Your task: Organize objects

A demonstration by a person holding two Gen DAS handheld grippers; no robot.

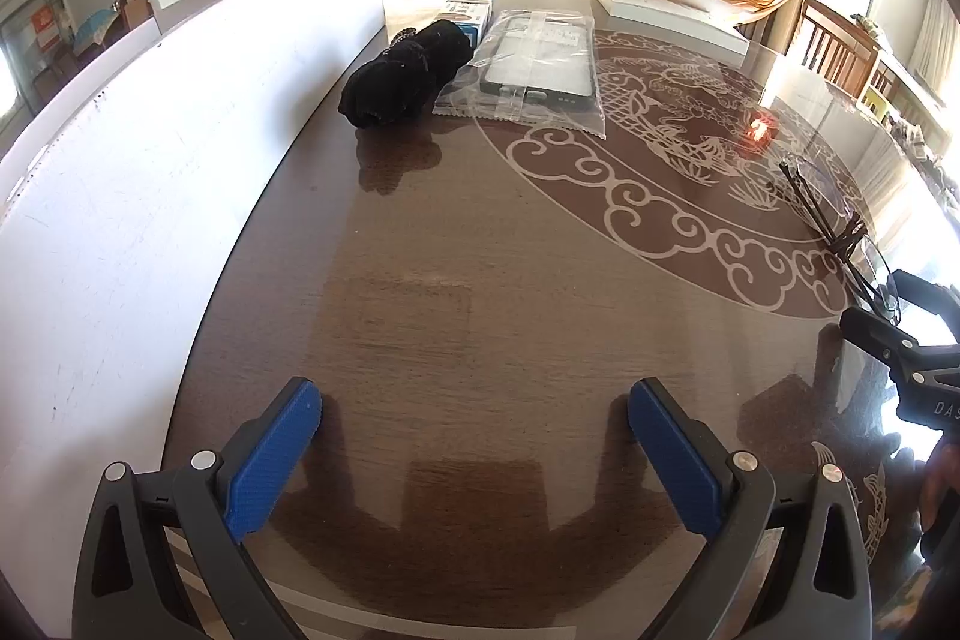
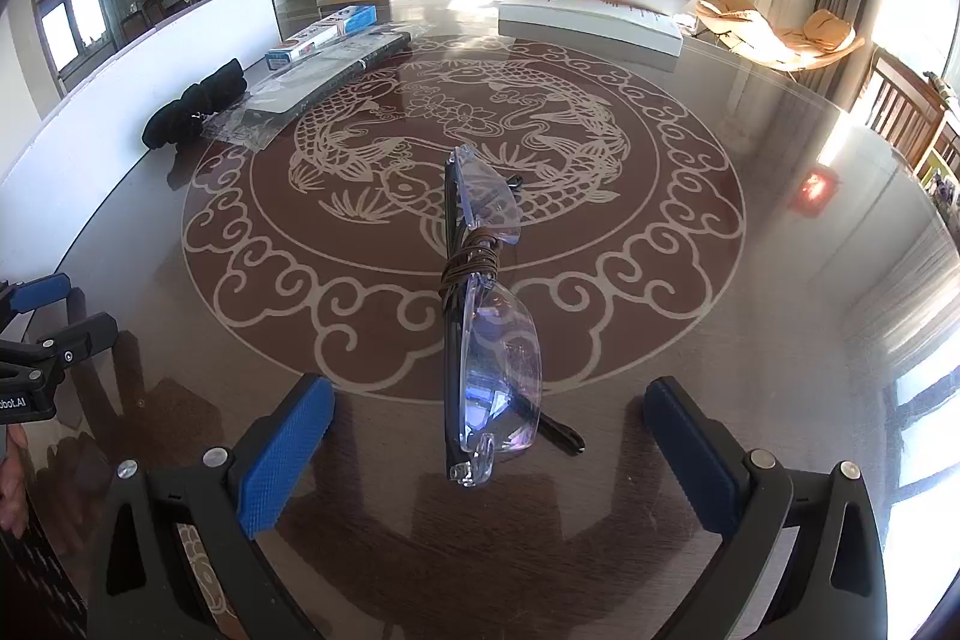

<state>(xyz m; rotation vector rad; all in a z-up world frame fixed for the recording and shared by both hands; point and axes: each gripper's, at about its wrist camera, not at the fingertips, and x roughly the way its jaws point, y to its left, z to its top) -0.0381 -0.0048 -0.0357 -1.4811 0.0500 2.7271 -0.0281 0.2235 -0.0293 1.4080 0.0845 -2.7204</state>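
Glass-topped and dark, the bench (image 2: 750,280) carries a pale fish-and-cloud pattern, and on it, straight ahead of the right tool (image 2: 489,445) and between the lines of its two blue pads, lie the glasses (image 2: 480,316), folded, with a brown cord wound round the middle. The right tool is spread wide and holds nothing; its pads stand clear of the frame on either side. The left tool (image 1: 474,445) is just as wide and also empty, with only bare bench in front of it. Well ahead of the left tool, near a white board (image 1: 150,148) along the bench edge, a black cloth bundle (image 1: 405,79), a bagged phone case (image 1: 537,61) and a blue-white box (image 1: 465,13) lie close together, the bag's corner touching or nearly touching the cloth. Beyond them sits a flat white box (image 2: 591,19). By my reading the sorting is partly done: those three look gathered already, while the glasses, apart from them, are probably left to collect and take over.
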